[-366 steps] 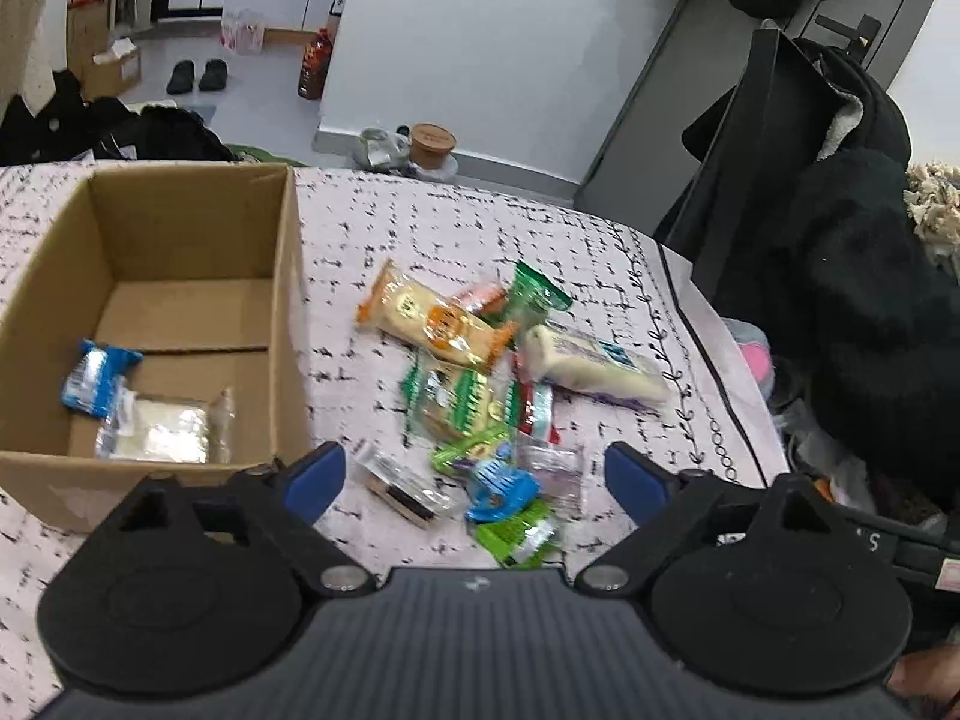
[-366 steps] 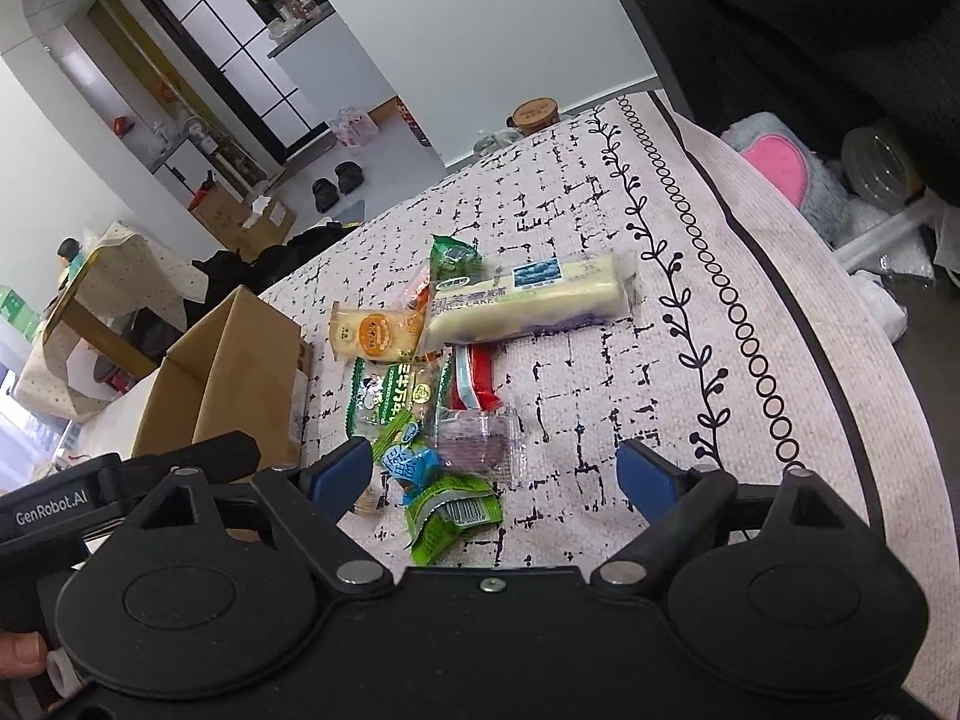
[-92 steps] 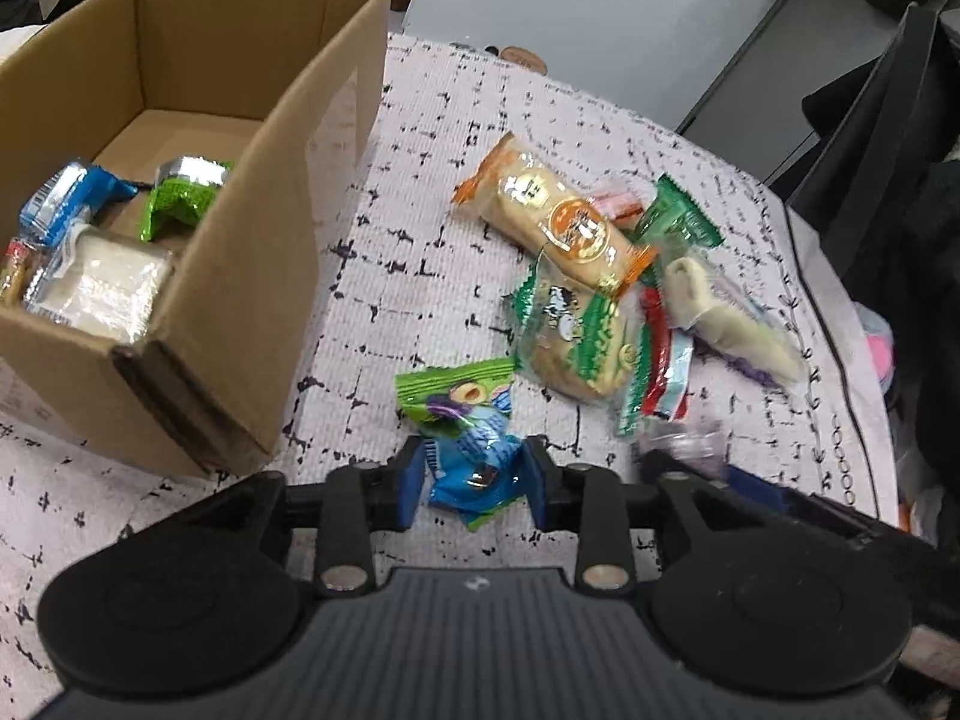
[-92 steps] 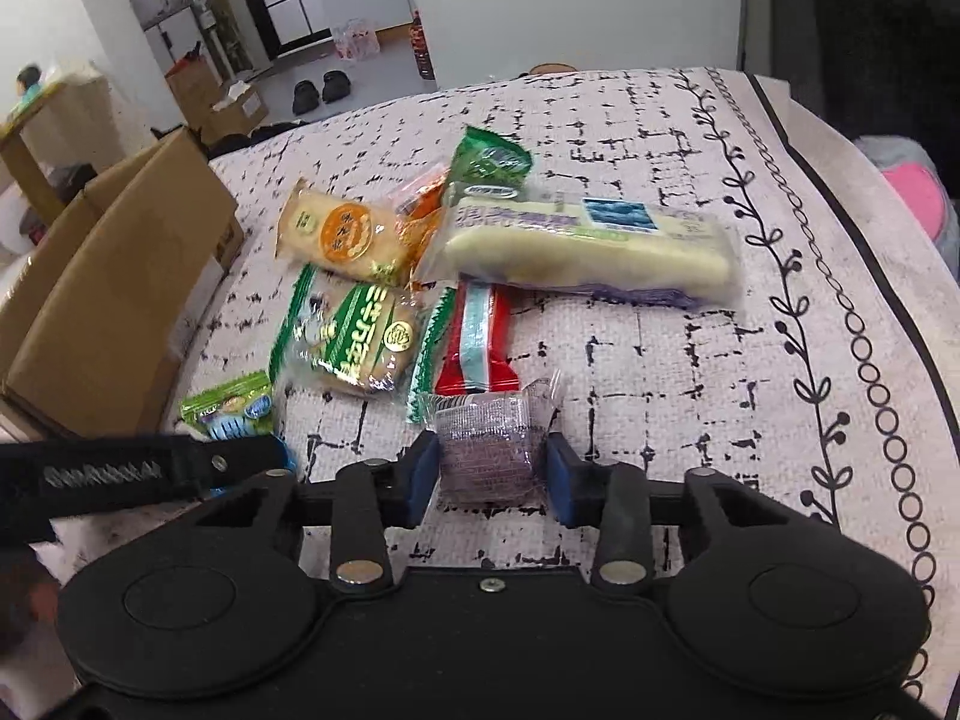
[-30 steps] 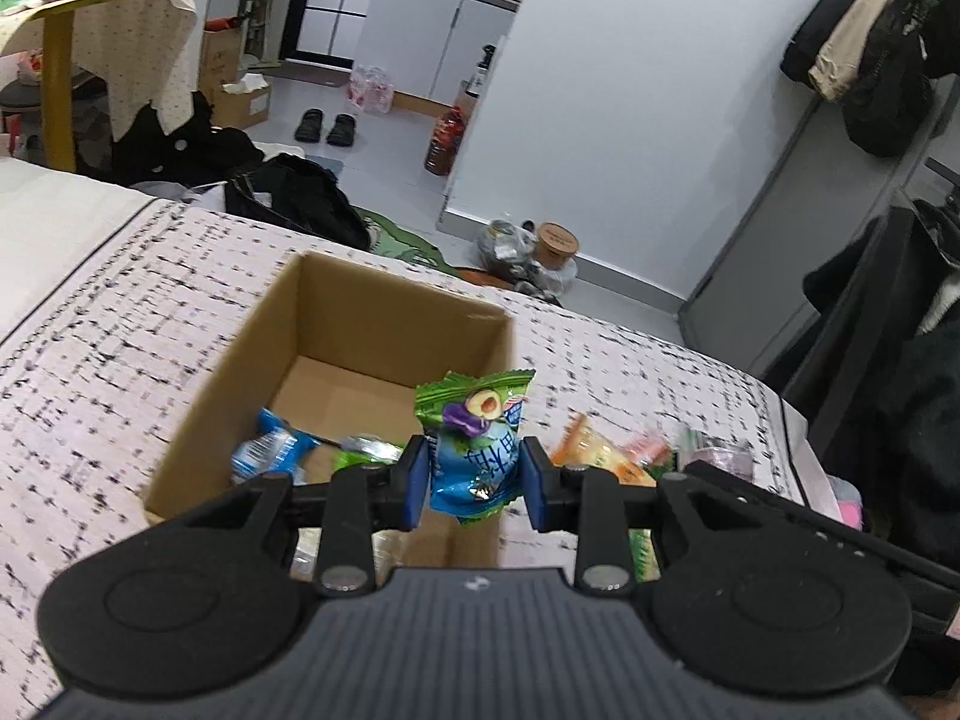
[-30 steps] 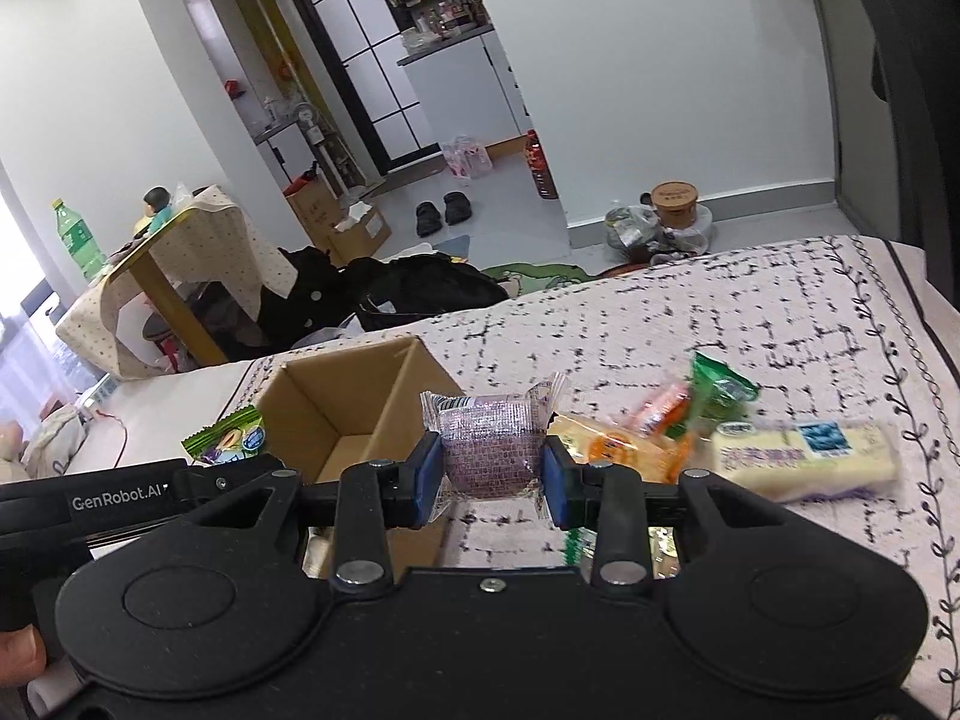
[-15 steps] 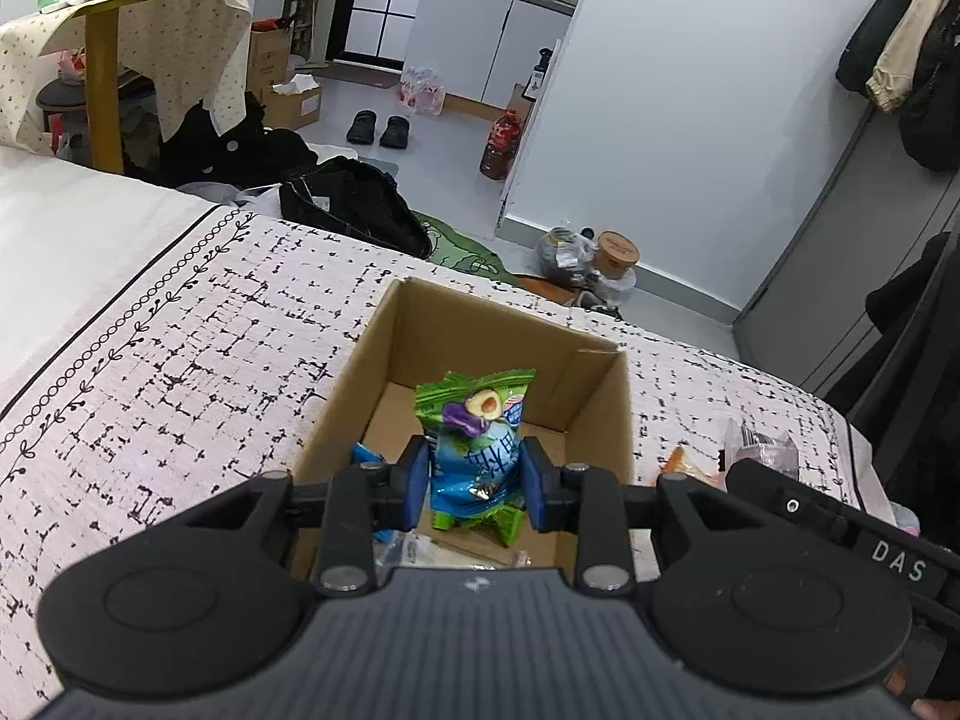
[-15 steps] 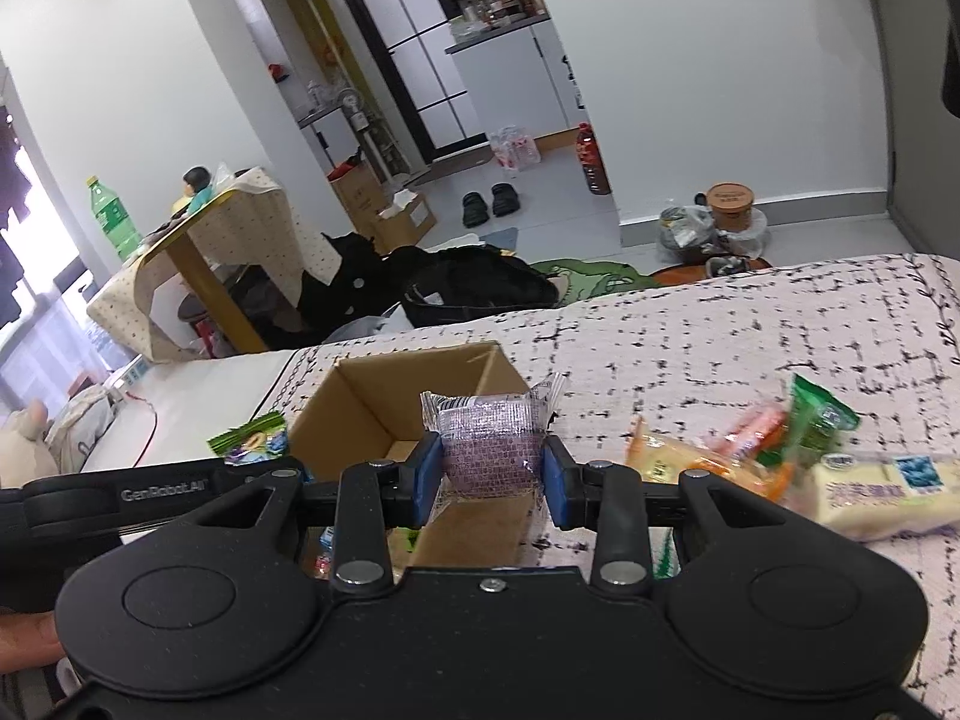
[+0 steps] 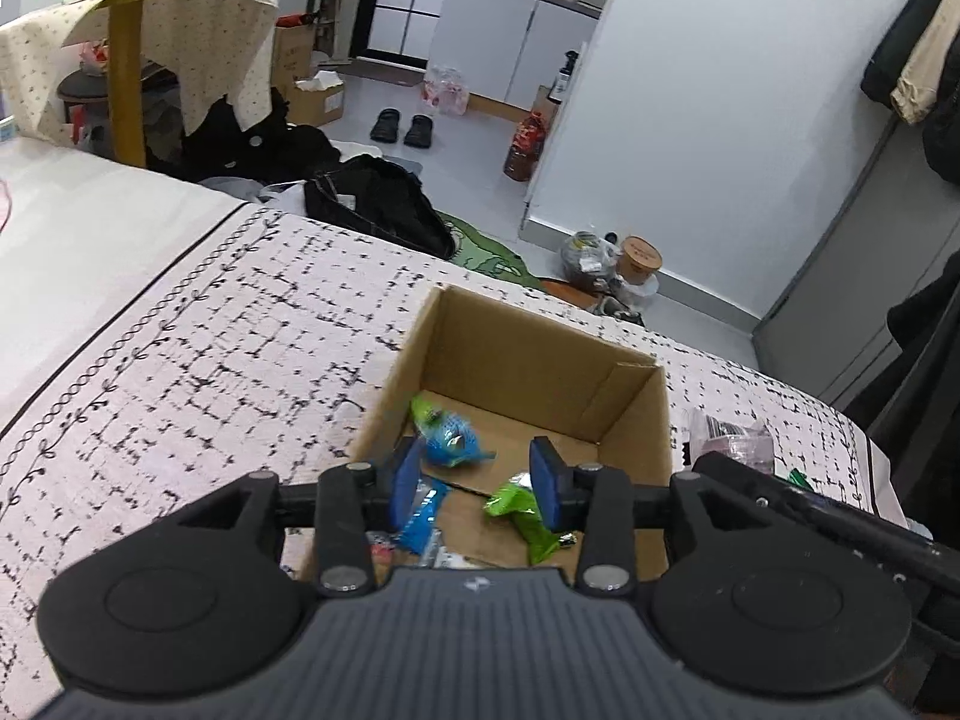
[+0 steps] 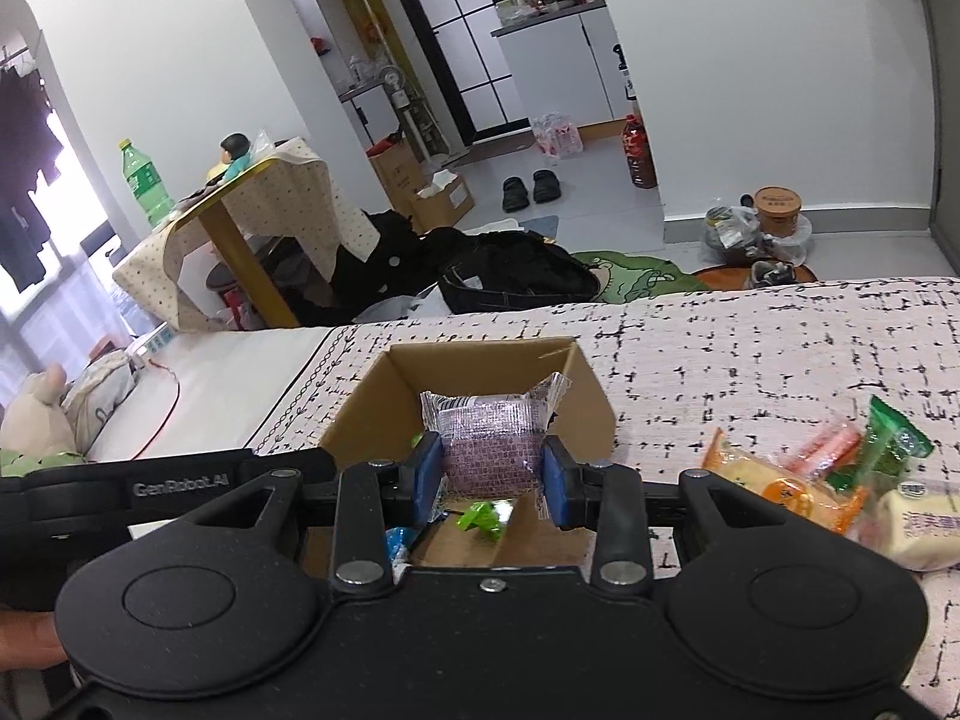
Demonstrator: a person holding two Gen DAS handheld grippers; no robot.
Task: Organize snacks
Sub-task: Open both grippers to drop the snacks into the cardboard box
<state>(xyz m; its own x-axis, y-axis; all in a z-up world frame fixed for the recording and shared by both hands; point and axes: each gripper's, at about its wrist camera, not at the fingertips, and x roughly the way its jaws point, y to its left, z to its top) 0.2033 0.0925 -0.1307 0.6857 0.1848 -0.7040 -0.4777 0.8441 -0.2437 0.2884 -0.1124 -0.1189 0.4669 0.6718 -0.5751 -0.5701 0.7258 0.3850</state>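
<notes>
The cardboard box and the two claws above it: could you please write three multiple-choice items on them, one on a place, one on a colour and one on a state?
1. Where is the blue-and-green snack packet?
A. inside the cardboard box
B. on the floor
C. on the yellow table

2. What colour are the pads of the right claw?
A. red
B. blue
C. white

3. What is the right claw doing?
A. hanging open and empty
B. gripping the purple snack packet
C. gripping the box wall

Answers:
1 A, the packet shows blurred against the box floor, clear of the opening left claw.
2 B, both pads are blue.
3 B, the pads press on the packet's sides.
</notes>
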